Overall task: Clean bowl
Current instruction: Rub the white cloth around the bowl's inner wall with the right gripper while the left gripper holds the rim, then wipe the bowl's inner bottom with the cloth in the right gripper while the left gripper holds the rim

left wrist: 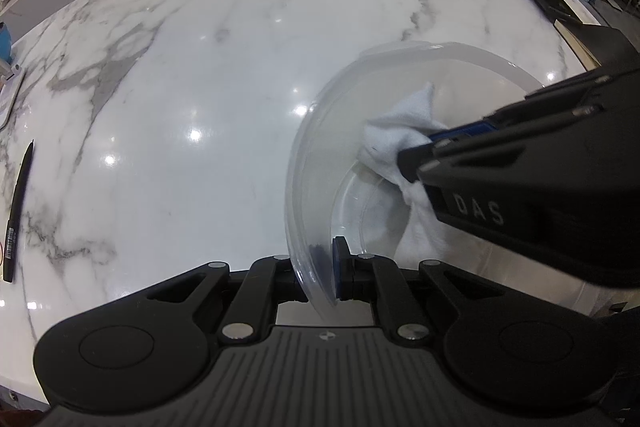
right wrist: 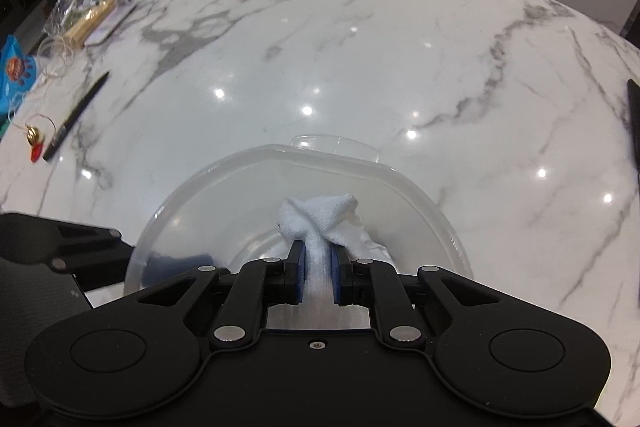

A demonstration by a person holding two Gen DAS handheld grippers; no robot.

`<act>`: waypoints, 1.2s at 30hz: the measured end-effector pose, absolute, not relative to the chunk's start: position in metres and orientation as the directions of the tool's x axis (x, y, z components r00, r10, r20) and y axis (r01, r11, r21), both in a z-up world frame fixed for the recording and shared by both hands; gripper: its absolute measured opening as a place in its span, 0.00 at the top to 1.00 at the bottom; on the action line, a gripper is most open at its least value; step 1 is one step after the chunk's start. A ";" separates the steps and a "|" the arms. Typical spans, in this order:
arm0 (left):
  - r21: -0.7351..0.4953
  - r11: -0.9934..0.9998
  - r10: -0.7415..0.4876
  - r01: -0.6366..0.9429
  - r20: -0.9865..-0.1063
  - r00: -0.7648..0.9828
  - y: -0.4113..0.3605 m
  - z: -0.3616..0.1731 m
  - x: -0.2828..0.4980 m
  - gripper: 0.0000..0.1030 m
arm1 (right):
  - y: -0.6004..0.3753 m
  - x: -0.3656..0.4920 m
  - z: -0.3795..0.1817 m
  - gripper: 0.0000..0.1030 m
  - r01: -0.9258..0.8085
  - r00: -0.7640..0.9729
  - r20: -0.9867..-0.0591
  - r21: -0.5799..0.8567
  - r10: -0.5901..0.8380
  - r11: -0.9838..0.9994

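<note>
Bowl first: a clear, thin-walled plastic bowl [right wrist: 400,195] sits toward the near edge of the white grey-veined marble table [right wrist: 320,47], tipped up a little on the side where it is held. The left gripper [left wrist: 322,263] has its jaws pinched narrow on the near rim, one blue pad inside the wall and one outside. The right gripper [right wrist: 318,259] has its jaws clamped on a bunched white terry cloth [right wrist: 320,211], whose loose end lies down inside against the bowl's floor and wall. I'd judge the bowl light, somewhat flexible and slick, so it would skate on the polished marble unless pinned; the rim looks the sensible hold, gripped gently so the wall does not buckle. Whether the inside is already wiped clean, I cannot tell.
</note>
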State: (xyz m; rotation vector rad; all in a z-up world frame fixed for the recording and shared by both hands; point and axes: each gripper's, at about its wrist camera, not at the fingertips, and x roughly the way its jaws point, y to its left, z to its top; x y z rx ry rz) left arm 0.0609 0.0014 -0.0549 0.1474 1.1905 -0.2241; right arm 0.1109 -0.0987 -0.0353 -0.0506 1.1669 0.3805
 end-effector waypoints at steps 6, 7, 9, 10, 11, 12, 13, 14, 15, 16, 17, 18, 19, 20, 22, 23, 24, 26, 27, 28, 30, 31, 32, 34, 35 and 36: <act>-0.015 0.969 -0.103 0.247 -0.932 0.347 0.000 -0.054 0.064 0.91 | -0.100 0.113 -0.025 0.89 -0.314 0.359 -0.865 0.240 0.349 0.919; -0.014 0.969 -0.102 0.247 -0.932 0.348 0.000 -0.055 0.065 0.92 | -0.100 0.113 -0.025 0.89 -0.313 0.357 -0.865 0.246 0.353 0.917; -0.010 0.969 -0.099 0.248 -0.931 0.350 -0.001 -0.056 0.068 0.92 | -0.101 0.114 -0.025 0.89 -0.310 0.353 -0.862 0.258 0.363 0.915; -0.007 0.969 -0.097 0.248 -0.931 0.352 -0.001 -0.056 0.069 0.92 | -0.100 0.113 -0.024 0.89 -0.310 0.356 -0.862 0.255 0.360 0.916; -0.005 0.969 -0.096 0.249 -0.931 0.353 -0.002 -0.057 0.070 0.92 | -0.100 0.113 -0.023 0.89 -0.310 0.359 -0.862 0.251 0.357 0.917; -0.003 0.968 -0.094 0.249 -0.930 0.354 -0.002 -0.057 0.072 0.92 | -0.100 0.113 -0.022 0.89 -0.309 0.363 -0.862 0.247 0.354 0.918; -0.001 0.968 -0.093 0.250 -0.930 0.355 -0.002 -0.058 0.073 0.92 | -0.100 0.113 -0.022 0.89 -0.309 0.368 -0.863 0.237 0.346 0.921; 0.001 0.968 -0.091 0.250 -0.930 0.357 -0.002 -0.058 0.074 0.92 | -0.100 0.112 -0.021 0.89 -0.308 0.372 -0.865 0.228 0.337 0.924; 0.003 0.968 -0.090 0.250 -0.929 0.358 -0.003 -0.058 0.076 0.92 | -0.100 0.112 -0.021 0.89 -0.306 0.375 -0.867 0.218 0.328 0.927; 0.003 0.970 -0.087 0.243 -0.929 0.359 -0.002 -0.059 0.078 0.92 | -0.100 0.112 -0.021 0.89 -0.304 0.378 -0.870 0.208 0.318 0.930; 0.002 0.973 -0.084 0.233 -0.929 0.360 -0.001 -0.060 0.081 0.92 | -0.101 0.112 -0.022 0.89 -0.300 0.377 -0.874 0.198 0.307 0.933; 0.003 0.974 -0.081 0.225 -0.929 0.361 0.000 -0.060 0.083 0.92 | -0.102 0.112 -0.023 0.89 -0.296 0.377 -0.877 0.190 0.297 0.936; 0.007 0.978 -0.072 0.209 -0.928 0.365 0.002 -0.061 0.087 0.92 | -0.103 0.112 -0.024 0.89 -0.292 0.375 -0.879 0.188 0.293 0.938; 0.014 0.981 -0.061 0.196 -0.927 0.371 0.003 -0.061 0.090 0.92 | -0.104 0.112 -0.024 0.89 -0.291 0.374 -0.881 0.186 0.290 0.939; 0.023 0.984 -0.046 0.174 -0.923 0.382 0.004 -0.062 0.096 0.91 | -0.106 0.112 -0.025 0.89 -0.289 0.370 -0.884 0.182 0.285 0.940; 0.021 0.986 -0.045 0.167 -0.922 0.384 0.005 -0.063 0.098 0.91 | -0.107 0.111 -0.026 0.89 -0.287 0.365 -0.887 0.181 0.282 0.941; 0.018 0.987 -0.047 0.162 -0.922 0.385 0.005 -0.063 0.100 0.91 | -0.107 0.110 -0.026 0.89 -0.289 0.363 -0.889 0.179 0.280 0.940; 0.012 0.988 -0.048 0.152 -0.921 0.386 0.006 -0.064 0.104 0.90 | -0.107 0.109 -0.026 0.89 -0.294 0.358 -0.891 0.175 0.278 0.940; 0.011 0.989 -0.048 0.149 -0.920 0.388 0.005 -0.064 0.107 0.90 | -0.107 0.108 -0.027 0.89 -0.296 0.356 -0.892 0.174 0.278 0.939; 0.010 0.989 -0.048 0.145 -0.920 0.390 0.004 -0.065 0.109 0.90 | -0.107 0.107 -0.027 0.89 -0.298 0.354 -0.893 0.173 0.278 0.939; 0.007 0.991 -0.048 0.137 -0.918 0.393 0.003 -0.066 0.113 0.90 | -0.106 0.106 -0.027 0.89 -0.304 0.350 -0.895 0.171 0.277 0.937; 0.004 0.991 -0.049 0.133 -0.918 0.394 0.003 -0.067 0.116 0.89 | -0.105 0.105 -0.027 0.89 -0.308 0.348 -0.896 0.168 0.275 0.936; 0.001 0.992 -0.051 0.130 -0.918 0.394 0.002 -0.068 0.119 0.89 | -0.104 0.104 -0.027 0.89 -0.312 0.346 -0.897 0.165 0.273 0.936; -0.001 0.992 -0.051 0.127 -0.917 0.395 0.003 -0.069 0.122 0.89 | -0.103 0.102 -0.027 0.89 -0.320 0.341 -0.900 0.160 0.272 0.934; 0.001 0.992 -0.050 0.128 -0.917 0.396 0.004 -0.069 0.121 0.89 | -0.103 0.101 -0.027 0.89 -0.324 0.339 -0.901 0.158 0.271 0.933; 0.001 0.992 -0.050 0.127 -0.917 0.396 0.004 -0.068 0.121 0.88 | -0.103 0.100 -0.027 0.89 -0.327 0.337 -0.901 0.158 0.271 0.932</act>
